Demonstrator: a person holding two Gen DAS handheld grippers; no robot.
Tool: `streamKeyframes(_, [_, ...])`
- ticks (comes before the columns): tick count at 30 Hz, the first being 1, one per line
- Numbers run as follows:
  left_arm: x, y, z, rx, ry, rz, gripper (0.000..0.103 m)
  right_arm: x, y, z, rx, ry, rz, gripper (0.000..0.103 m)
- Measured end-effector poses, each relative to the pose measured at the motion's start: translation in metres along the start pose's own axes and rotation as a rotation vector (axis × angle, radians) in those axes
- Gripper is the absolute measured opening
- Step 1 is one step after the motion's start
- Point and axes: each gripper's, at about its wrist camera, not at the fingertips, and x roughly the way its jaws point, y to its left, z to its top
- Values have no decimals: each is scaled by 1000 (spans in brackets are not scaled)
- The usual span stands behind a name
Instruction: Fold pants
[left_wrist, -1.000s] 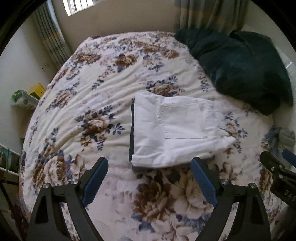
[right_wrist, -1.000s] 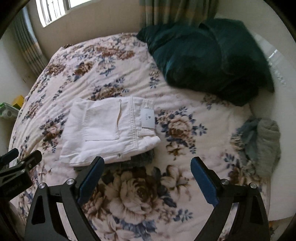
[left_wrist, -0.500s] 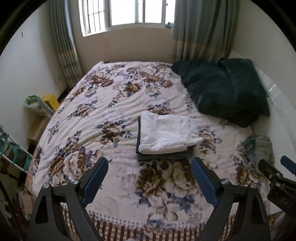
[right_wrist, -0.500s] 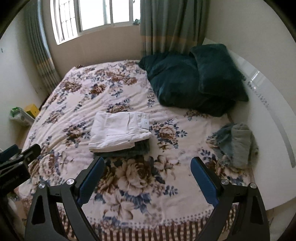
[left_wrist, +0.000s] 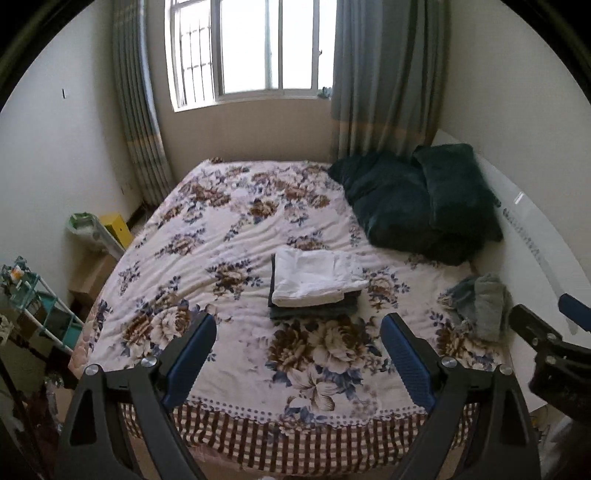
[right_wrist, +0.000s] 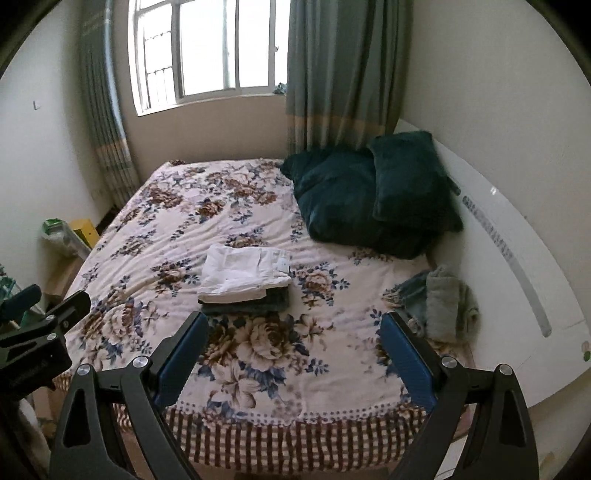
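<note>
White pants (left_wrist: 316, 278) lie folded on top of a folded dark garment (left_wrist: 314, 312) in the middle of the floral bed (left_wrist: 221, 258). The same stack shows in the right wrist view, white pants (right_wrist: 243, 271) over the dark garment (right_wrist: 247, 304). My left gripper (left_wrist: 298, 349) is open and empty, held back beyond the bed's near edge. My right gripper (right_wrist: 291, 349) is open and empty too, at about the same distance. Each gripper shows at the other view's side edge.
Dark green pillows (left_wrist: 417, 199) lie at the head by the white headboard (left_wrist: 535, 236). A crumpled grey-blue heap of clothes (left_wrist: 480, 302) lies at the bed's right edge. A shelf rack (left_wrist: 33, 306) and a yellow box (left_wrist: 116, 227) stand left of the bed.
Both grippers have pulled far back and up from the stack, so that the whole bed, window and curtains are in view. The folded stack has not moved. Both grippers stayed open.
</note>
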Motion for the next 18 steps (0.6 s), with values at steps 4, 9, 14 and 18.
streamKeyframes(4, [-33, -6, -2, 11, -34, 18, 91, -34, -8, 0, -6, -20, 18, 96])
streamKeyframes(9, [-55, -7, -7, 6, -42, 13, 91, -68, -15, -3, -10, -31, 48, 96])
streamKeyframes(14, [-61, -4, -10, -5, -47, 20, 91, -87, -20, -3, -18, -56, 61, 96])
streamKeyframes(18, [-68, -6, -10, -17, -72, 44, 91, -85, -22, 1, -20, -56, 68, 96])
